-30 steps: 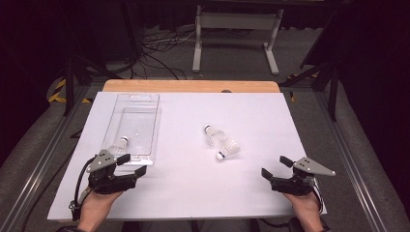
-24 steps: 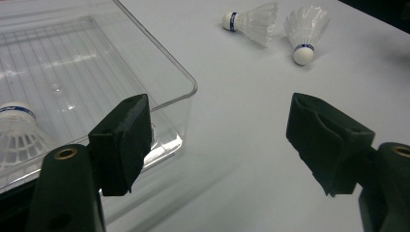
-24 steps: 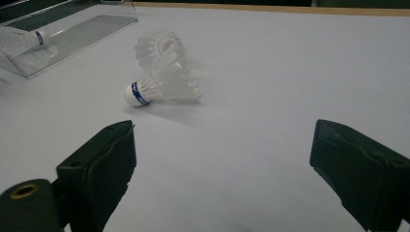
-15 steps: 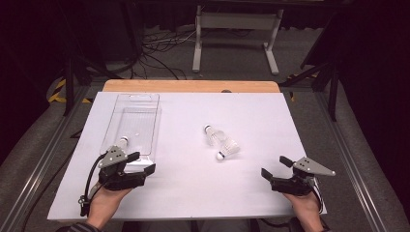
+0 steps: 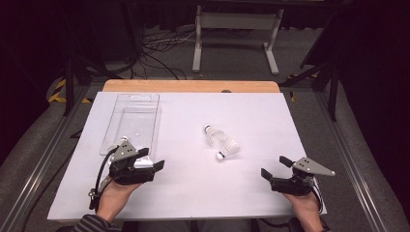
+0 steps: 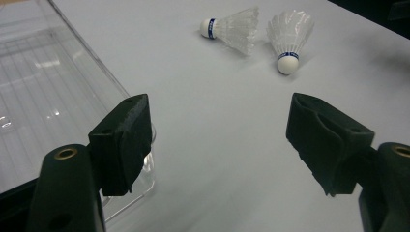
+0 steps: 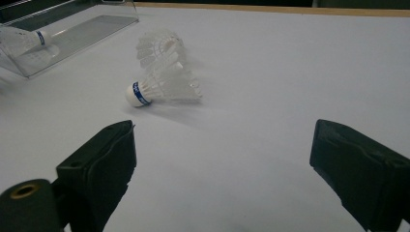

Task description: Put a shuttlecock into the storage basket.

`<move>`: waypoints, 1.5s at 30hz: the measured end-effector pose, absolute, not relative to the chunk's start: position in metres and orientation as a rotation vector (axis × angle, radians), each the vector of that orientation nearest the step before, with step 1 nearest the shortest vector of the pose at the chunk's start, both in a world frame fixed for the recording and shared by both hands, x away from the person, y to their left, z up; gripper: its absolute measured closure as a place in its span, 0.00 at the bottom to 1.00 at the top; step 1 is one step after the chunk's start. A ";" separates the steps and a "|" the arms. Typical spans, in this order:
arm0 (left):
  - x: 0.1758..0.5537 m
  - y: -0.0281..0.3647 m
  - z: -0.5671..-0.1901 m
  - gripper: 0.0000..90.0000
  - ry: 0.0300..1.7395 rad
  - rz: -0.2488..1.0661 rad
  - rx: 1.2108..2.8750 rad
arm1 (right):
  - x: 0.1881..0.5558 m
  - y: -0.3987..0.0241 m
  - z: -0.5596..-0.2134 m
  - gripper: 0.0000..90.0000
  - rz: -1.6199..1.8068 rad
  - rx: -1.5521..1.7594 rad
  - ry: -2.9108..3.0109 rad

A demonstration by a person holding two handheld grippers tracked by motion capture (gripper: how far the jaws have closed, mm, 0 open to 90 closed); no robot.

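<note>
High view: two white shuttlecocks (image 5: 221,142), touching.

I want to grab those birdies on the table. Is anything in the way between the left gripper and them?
Nothing visible is in the way. The left gripper is open, and bare white table lies between its fingers and the two shuttlecocks. The clear plastic tray sits off to one side, just beside one finger, not across the path.

tray (image 5: 133,123) – clear glossy plastic | table (image 5: 261,193) – matt white | shuttlecocks (image 5: 221,140) – translucent plastic skirts
</note>
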State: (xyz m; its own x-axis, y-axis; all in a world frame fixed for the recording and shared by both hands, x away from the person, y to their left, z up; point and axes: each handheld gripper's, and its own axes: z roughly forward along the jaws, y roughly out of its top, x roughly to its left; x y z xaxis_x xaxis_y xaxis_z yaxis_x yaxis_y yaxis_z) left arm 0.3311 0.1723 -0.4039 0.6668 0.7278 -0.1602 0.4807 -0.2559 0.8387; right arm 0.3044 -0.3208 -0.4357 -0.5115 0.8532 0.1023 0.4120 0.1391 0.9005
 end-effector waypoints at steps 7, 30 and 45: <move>0.335 0.165 -0.404 0.28 0.944 0.307 1.914 | 0.304 -0.321 -0.436 0.11 1.346 1.211 1.986; 0.349 0.147 -0.401 0.29 0.924 0.291 1.912 | 0.304 -0.321 -0.436 0.11 1.349 1.213 1.986; 0.360 0.133 -0.397 0.29 0.909 0.281 1.919 | 0.304 -0.321 -0.436 0.11 1.350 1.215 1.987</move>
State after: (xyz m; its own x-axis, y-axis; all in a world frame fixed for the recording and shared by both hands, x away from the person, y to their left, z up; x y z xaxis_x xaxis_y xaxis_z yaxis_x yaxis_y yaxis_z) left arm 0.3602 0.1330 -0.3974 0.6960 0.6962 -0.1757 0.4751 -0.2631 0.8396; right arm 0.3044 -0.3210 -0.4358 -0.5133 0.8512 0.1096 0.4152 0.1345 0.8997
